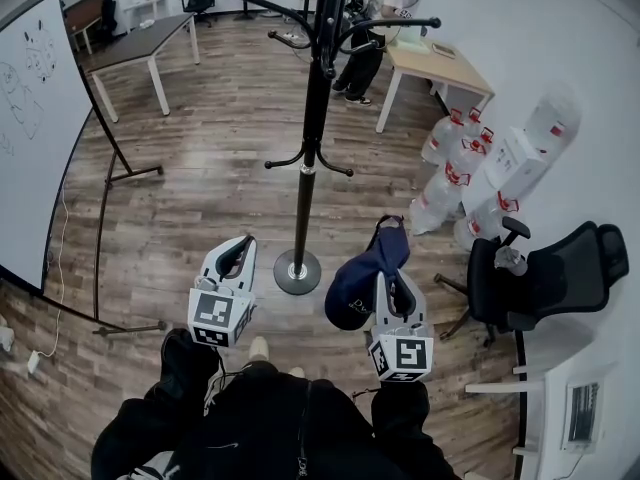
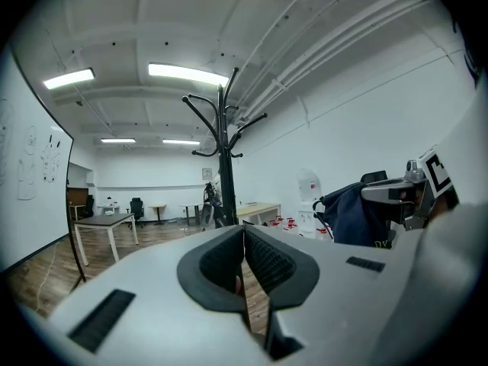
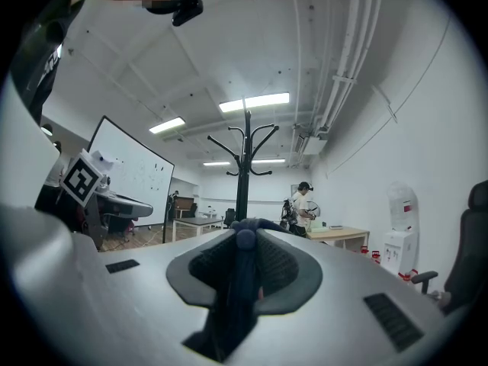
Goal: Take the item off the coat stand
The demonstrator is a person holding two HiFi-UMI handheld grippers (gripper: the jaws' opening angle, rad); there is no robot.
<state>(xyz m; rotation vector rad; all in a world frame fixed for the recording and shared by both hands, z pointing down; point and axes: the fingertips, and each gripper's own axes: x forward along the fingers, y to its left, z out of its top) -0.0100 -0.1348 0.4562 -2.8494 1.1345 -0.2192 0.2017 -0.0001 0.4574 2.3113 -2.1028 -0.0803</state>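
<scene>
Spreading under everything, the wooden floor point(image 1: 220, 158) carries a large whiteboard point(image 1: 30, 118) on a wheeled frame at the left and a black coat stand point(image 1: 310, 118) near the middle, its round base point(image 1: 297, 271) just ahead of the person's feet. To the right stands a black office chair point(image 1: 545, 278), and beyond it a cluster of big water bottles point(image 1: 470, 173) lies against the wall. A pale worktop point(image 1: 440, 68) sits at the far right, with a person point(image 1: 375, 18) standing beside it. The navy cap point(image 1: 365, 273) is off the stand's hooks: it hangs low, just right of the base and apart from the pole, held by the right gripper point(image 1: 393, 278). In the right gripper view that gripper's fingers point(image 3: 286, 269) are clenched on a fold of the cap's dark cloth point(image 3: 242, 280), which runs down between them. The left gripper point(image 1: 238, 250) hovers left of the base, touching nothing, and in the left gripper view its fingers point(image 2: 267, 261) are pressed together with nothing in their grasp.
</scene>
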